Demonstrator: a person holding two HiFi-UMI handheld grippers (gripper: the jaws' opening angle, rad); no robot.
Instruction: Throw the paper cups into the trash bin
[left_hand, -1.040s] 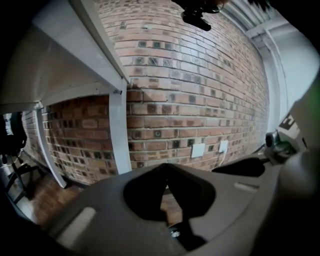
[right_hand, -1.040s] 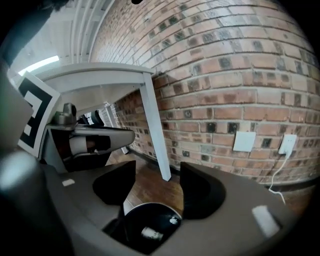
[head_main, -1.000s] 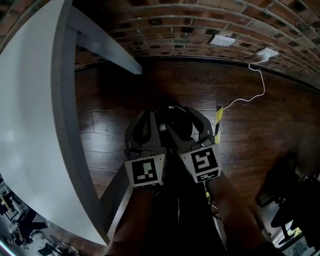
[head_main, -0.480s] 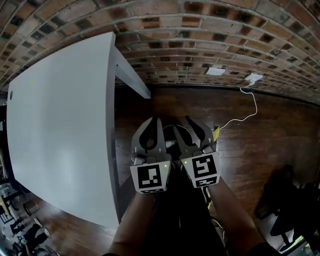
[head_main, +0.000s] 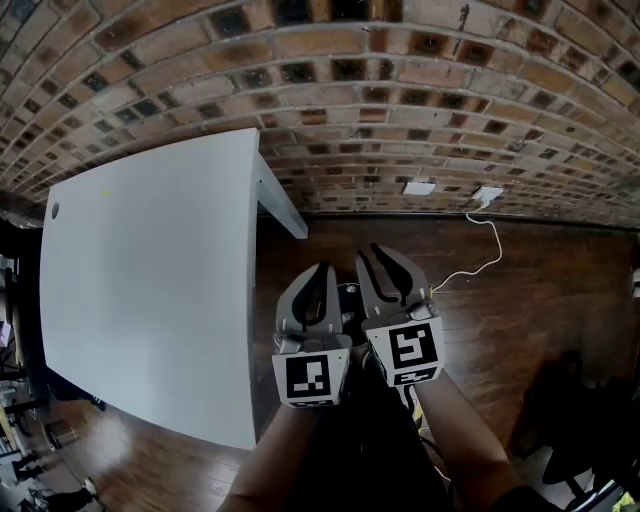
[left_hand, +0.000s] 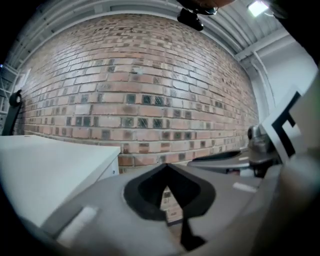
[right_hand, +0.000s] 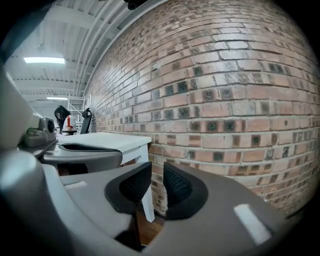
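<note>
Beside white table (head_main: 150, 280), left gripper (head_main: 322, 270) fingers closed — empty; right gripper (head_main: 370, 253) fingers closing, nothing between

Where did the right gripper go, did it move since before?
No, barely: in the head view the right gripper still sits just left of the white cable, as before. Its empty jaws are closing.
</note>
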